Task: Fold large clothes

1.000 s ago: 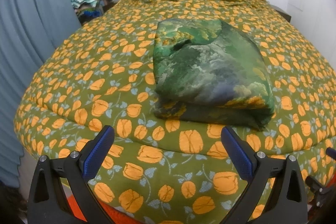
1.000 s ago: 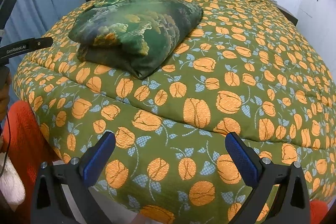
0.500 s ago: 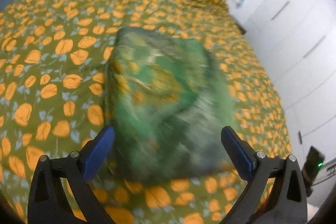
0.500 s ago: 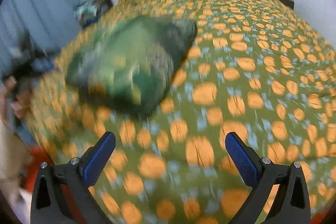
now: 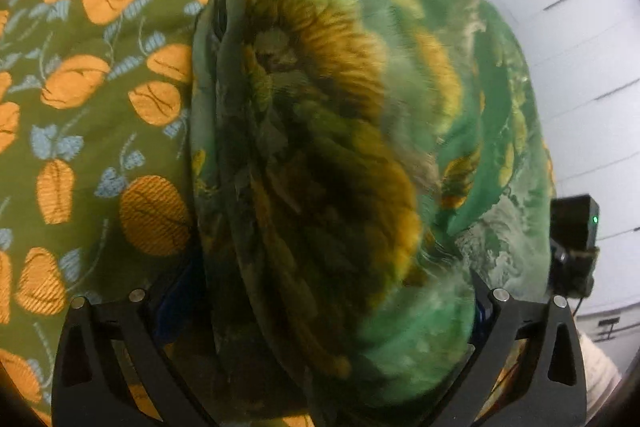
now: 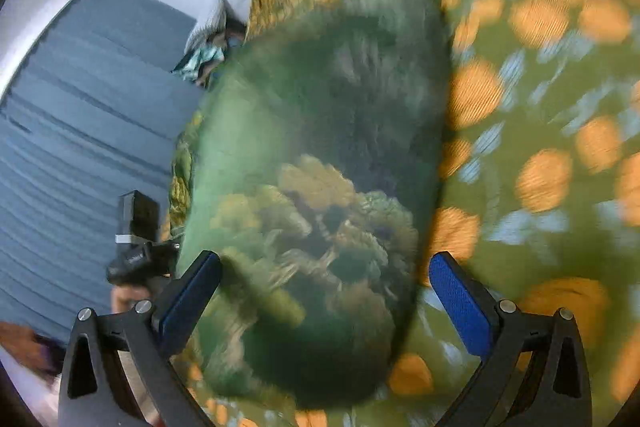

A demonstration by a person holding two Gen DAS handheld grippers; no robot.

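Observation:
The folded green and yellow printed garment [image 5: 340,131] lies as a thick bundle on the olive bedspread with orange tulips [image 5: 100,87]. My left gripper [image 5: 328,303] is open and pushed in at one side of the bundle. The cloth fills the gap between the jaws and hides most of both blue pads. In the right wrist view the same bundle [image 6: 320,147] sits between the wide-apart blue fingers [image 6: 456,299] of my open right gripper [image 6: 326,291], which comes in from the opposite side. Both views are motion-blurred.
The bedspread [image 6: 540,107] stretches away around the bundle. A blue curtain [image 6: 80,107] hangs along one side of the bed and white cupboard doors [image 5: 580,67] stand on the other. A heap of clothes [image 6: 204,55] lies near the headboard. A person's hand [image 6: 128,297] holds the left gripper's body.
Both grippers have moved from the foot of the bed up to the folded bundle, one on each side. The views have rolled sideways. Both jaws stay wide and now straddle the cloth.

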